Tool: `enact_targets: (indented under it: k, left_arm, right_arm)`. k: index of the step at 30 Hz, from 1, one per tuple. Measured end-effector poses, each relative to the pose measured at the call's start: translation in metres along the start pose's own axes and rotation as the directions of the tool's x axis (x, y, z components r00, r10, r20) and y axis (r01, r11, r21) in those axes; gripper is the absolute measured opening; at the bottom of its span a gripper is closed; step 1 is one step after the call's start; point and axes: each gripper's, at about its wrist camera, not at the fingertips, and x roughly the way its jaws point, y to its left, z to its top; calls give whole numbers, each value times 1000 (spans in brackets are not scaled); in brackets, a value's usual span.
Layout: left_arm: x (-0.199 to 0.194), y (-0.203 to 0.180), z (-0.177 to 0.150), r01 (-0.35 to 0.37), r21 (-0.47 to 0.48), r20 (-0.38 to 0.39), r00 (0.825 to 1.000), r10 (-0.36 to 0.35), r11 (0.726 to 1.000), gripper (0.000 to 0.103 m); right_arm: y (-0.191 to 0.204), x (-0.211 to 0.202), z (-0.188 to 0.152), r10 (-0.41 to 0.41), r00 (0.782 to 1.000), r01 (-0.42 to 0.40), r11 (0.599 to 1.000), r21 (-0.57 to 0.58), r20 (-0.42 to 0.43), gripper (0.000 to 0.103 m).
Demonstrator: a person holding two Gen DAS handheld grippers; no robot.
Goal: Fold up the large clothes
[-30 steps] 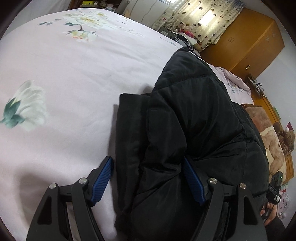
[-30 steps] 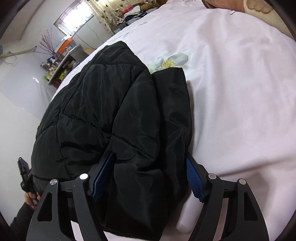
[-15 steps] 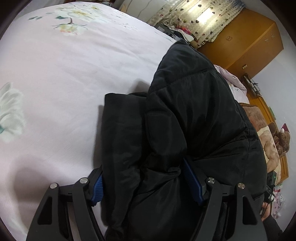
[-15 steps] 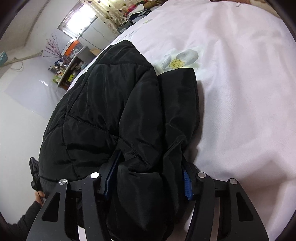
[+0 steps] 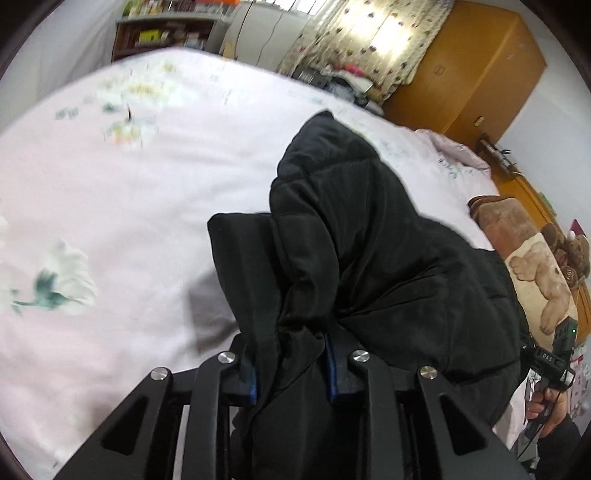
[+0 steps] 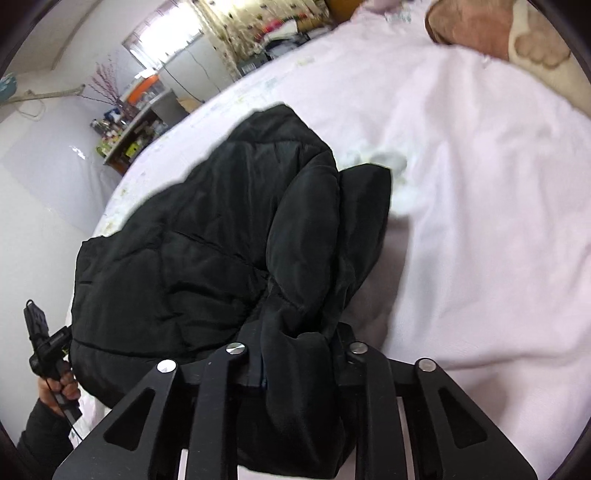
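A black puffer jacket [image 5: 369, 251] lies folded on a pale pink bed sheet [image 5: 129, 206]. My left gripper [image 5: 291, 369] is shut on the near left edge of the jacket, and bunched fabric fills the gap between its blue pads. The lifted edge hangs from it. The jacket also shows in the right wrist view [image 6: 229, 236]. My right gripper [image 6: 299, 365] is shut on the near right edge, with thick fabric squeezed between its fingers. Both grips hold the near side raised off the sheet [image 6: 480, 221].
The sheet has printed flowers [image 5: 55, 288]. A brown bear-print blanket [image 5: 532, 266] lies at the right of the bed. An orange wardrobe [image 5: 469, 70] and a shelf with clutter [image 5: 166, 33] stand beyond the bed. The other hand-held gripper shows at each view's edge [image 6: 48, 350].
Both grippers closed from open onto the near edges of the jacket. They have lifted the fabric, and both views now look higher across the bed.
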Motion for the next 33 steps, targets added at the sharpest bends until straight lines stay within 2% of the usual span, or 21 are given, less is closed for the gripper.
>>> enact_targets:
  k: [5, 9, 18, 26, 33]
  left_arm:
    - [-52, -10, -17, 24, 22, 59, 998, -25, 999, 25]
    - [-82, -6, -32, 47, 14, 76, 996, -48, 999, 25]
    - [-110, -6, -35, 55, 20, 101, 993, -56, 998, 24]
    - [-113, -4, 3, 61, 40, 162, 985, -67, 997, 24]
    - [-88, 7, 59, 52, 47, 197, 979, -60, 998, 25]
  right_arm:
    - [15, -46, -17, 33, 998, -32, 999, -33, 46, 18]
    - [18, -67, -33, 61, 997, -59, 998, -36, 55, 17]
    - [37, -89, -40, 107, 992, -101, 992, -77, 69, 17]
    - [55, -84, -14, 143, 983, -129, 984, -123, 115, 17]
    - [70, -46, 40, 162, 977, -142, 979, -143, 141, 17]
